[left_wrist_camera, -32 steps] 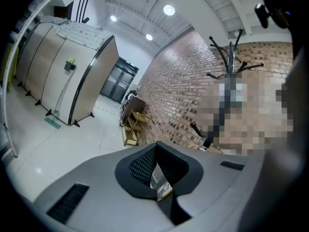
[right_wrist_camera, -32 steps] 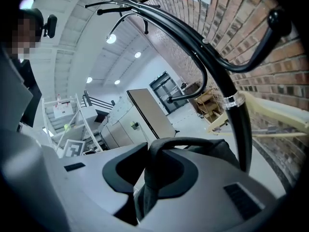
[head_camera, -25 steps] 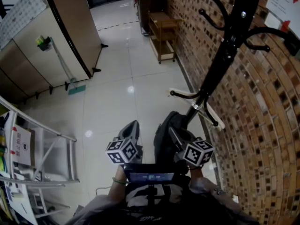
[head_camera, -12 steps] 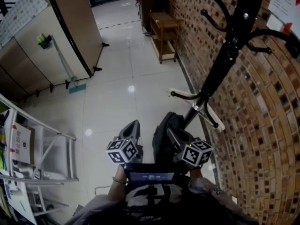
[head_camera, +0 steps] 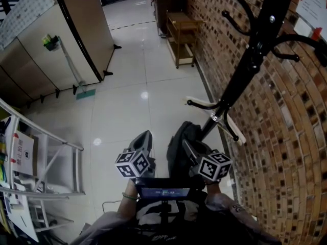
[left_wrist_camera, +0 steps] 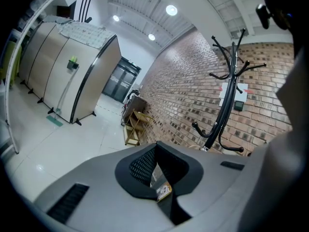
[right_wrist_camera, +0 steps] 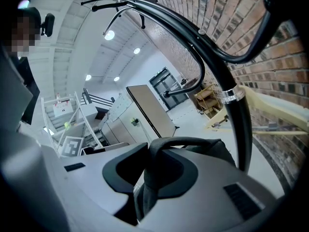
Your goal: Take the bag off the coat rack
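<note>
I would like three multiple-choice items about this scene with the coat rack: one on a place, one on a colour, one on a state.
1. Where does the coat rack stand?
A. Against the beige partition panels
B. Close beside the brick wall
C. Under the metal shelving

2. What colour is the coat rack?
A. Black
B. White
C. Red

3. What is the state of the right claw?
A. Wide open and empty
B. Shut on a hook of the rack
C. Shut on a strap of the bag

Answers:
1. B: in the head view, the coat rack rises right next to the brick wall.
2. A: its pole and hooks are all black.
3. C: in the right gripper view, the right claw pinches the dark strap of the bag.
</note>
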`<state>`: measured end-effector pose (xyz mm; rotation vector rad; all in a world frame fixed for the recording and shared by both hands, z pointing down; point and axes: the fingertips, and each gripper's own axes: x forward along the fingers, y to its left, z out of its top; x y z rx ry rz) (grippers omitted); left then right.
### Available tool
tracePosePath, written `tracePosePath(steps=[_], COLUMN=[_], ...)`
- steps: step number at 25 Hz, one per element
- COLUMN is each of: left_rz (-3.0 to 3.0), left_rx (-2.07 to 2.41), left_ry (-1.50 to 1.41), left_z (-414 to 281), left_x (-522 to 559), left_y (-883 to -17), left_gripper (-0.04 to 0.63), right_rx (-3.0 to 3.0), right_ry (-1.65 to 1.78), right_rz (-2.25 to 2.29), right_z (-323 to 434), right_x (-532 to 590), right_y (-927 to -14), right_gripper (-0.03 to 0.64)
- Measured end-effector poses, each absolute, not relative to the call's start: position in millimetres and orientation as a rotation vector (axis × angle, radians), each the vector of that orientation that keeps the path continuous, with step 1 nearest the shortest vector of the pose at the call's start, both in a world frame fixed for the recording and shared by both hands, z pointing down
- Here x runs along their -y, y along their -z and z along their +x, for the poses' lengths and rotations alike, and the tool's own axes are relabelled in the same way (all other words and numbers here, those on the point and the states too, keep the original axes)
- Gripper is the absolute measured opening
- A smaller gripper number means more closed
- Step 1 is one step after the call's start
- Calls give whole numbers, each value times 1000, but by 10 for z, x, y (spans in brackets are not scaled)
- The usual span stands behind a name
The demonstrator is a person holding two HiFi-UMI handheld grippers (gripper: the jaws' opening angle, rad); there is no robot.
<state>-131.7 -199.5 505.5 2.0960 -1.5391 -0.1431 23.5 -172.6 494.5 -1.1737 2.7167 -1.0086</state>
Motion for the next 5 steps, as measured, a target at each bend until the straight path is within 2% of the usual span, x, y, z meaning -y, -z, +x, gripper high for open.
tracePosePath(steps=[5], left_rz=[2089], left_rx=[1543], left_ry=[139], left_z=[-1315], left_x=[1999], left_y=[-5068], left_gripper=[8], right_rx=[-2716], right_ry=[1020], right_rz=[-1174], right_z=[257], right_x=[1744], right_y=[-4988], right_gripper=[52])
